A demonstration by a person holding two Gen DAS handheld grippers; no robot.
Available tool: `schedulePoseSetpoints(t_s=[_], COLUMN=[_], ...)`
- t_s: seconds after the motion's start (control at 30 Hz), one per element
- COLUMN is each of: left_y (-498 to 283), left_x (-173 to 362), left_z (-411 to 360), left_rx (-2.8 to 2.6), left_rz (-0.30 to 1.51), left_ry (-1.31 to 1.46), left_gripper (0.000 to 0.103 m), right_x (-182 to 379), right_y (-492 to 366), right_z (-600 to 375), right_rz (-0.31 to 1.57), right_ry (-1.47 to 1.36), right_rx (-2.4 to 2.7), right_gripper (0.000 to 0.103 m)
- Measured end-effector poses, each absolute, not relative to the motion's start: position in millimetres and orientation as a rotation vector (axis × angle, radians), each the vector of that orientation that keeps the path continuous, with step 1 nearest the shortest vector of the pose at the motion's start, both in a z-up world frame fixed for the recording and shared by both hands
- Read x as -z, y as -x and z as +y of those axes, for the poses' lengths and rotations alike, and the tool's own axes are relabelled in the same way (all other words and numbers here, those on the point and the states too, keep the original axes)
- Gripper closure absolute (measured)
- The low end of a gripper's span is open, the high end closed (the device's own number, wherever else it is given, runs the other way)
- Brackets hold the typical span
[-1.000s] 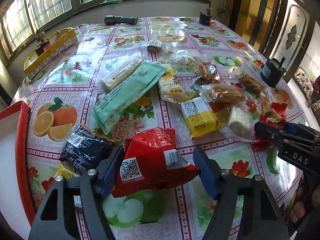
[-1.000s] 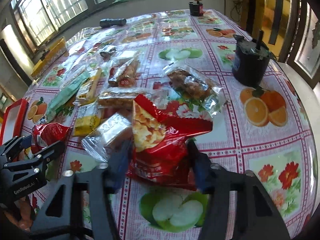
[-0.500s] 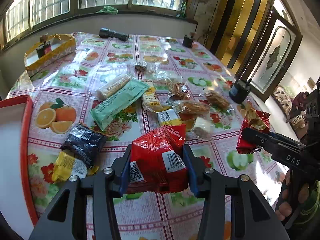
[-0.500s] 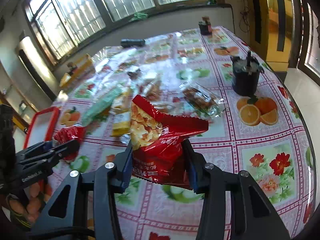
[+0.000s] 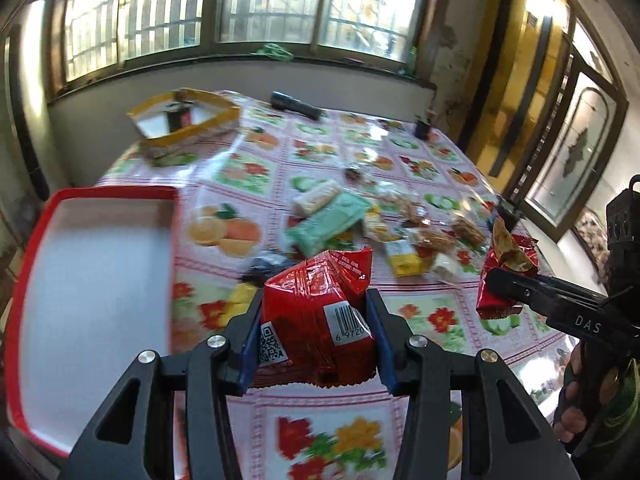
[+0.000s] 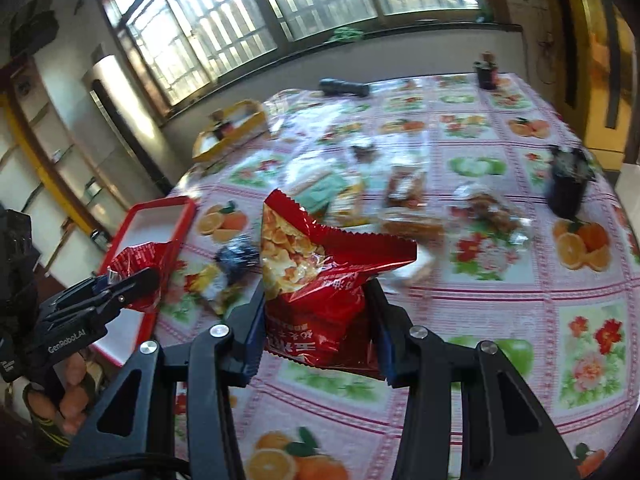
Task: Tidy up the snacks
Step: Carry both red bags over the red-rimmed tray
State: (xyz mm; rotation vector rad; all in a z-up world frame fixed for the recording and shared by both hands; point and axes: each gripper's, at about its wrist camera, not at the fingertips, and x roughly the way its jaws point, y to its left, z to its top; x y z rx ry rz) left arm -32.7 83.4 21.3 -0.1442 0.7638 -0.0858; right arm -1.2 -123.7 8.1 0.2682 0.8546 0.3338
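**A:** Risk first: your left gripper [image 5: 314, 336] is clamped on the crinkly red foil snack pack with the barcode [image 5: 320, 312], your right gripper [image 6: 318, 316] on the red chip bag with the serrated edge [image 6: 320, 280], both held above the table. Slick foil could slide out if you tilt.

**B:** And below?

**A:** You've a glossy fruit-and-flower oilcloth [image 5: 360, 432] strewn with snacks, a red-rimmed white tray [image 5: 96, 272] at your left, barred windows [image 5: 264, 4] beyond.
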Motion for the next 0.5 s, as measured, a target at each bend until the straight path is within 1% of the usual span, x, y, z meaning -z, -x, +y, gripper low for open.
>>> schedulePoseSetpoints(t_s=[0.23,0.5], left_y=[61,85], left_x=[-29,-22], left_z=[140,199], left_rx=[-0.052,-0.196], left_rz=[0.727,0.724], left_ry=[0.188,0.242], left_gripper=[0.056,0.056], right_x=[-9,-9], right_y=[-15,-33], right_z=[-67,24], right_rz=[0.880,0.904], right_ry=[-0.277,-0.229], right_rx=[-0.510,-0.728], right_gripper=[0.056,0.056])
